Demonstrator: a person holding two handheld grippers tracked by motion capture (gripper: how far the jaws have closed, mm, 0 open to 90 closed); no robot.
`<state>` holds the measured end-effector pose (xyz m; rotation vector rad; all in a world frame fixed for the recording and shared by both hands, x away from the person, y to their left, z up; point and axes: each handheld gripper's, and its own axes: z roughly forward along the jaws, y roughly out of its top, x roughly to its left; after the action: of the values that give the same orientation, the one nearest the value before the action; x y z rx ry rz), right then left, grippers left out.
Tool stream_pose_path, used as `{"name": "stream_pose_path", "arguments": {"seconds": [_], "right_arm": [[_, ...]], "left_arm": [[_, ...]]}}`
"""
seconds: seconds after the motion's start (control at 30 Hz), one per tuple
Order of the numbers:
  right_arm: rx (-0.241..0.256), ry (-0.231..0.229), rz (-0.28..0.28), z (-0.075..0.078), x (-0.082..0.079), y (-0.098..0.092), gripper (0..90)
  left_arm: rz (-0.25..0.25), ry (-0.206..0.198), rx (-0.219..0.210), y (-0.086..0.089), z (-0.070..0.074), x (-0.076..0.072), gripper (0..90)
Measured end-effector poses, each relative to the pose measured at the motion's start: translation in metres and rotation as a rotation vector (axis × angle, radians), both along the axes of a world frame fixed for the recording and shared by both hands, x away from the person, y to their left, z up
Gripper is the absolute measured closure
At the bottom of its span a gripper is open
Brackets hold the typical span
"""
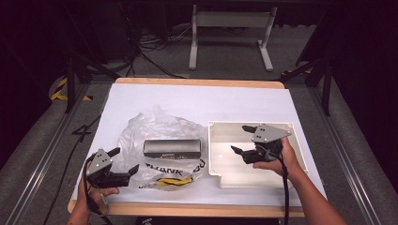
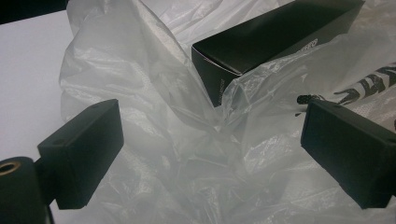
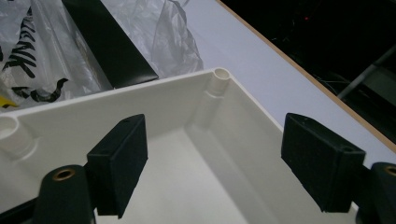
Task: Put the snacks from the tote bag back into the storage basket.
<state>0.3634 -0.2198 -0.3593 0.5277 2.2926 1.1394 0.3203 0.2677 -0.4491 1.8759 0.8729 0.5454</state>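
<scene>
A: Progress? Nothing is being gripped: the black box (image 1: 172,148) is lying on the plastic bag (image 1: 155,136) on the desk (image 1: 197,101), just left of the white tray (image 1: 256,180), which is being left unfilled.

B: The left hand-held gripper (image 1: 123,163) is being held released at the bag; the right hand-held gripper (image 1: 243,139), also released, is being hovered over the tray.

A: View differences? The bag's crumpled folds against the box corner (image 2: 219,74) are being caught in the left gripper view; the tray's corner post (image 3: 220,74) is being caught in the right gripper view.

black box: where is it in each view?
High view: black box lies on the plastic bag, left of the white tray.
Left gripper view: upper right, bag around it.
Right gripper view: top left, beyond the tray wall.
Shared landmark: the bag.
</scene>
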Motion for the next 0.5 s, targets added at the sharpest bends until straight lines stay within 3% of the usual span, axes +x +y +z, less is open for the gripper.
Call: {"name": "stream_pose_path", "arguments": {"seconds": [0.5], "right_arm": [[-0.055, 0.044, 0.103, 0.004, 0.023, 0.039, 24.7]], "left_arm": [[-0.006, 0.003, -0.004, 0.001, -0.001, -0.001, 6.8]]}}
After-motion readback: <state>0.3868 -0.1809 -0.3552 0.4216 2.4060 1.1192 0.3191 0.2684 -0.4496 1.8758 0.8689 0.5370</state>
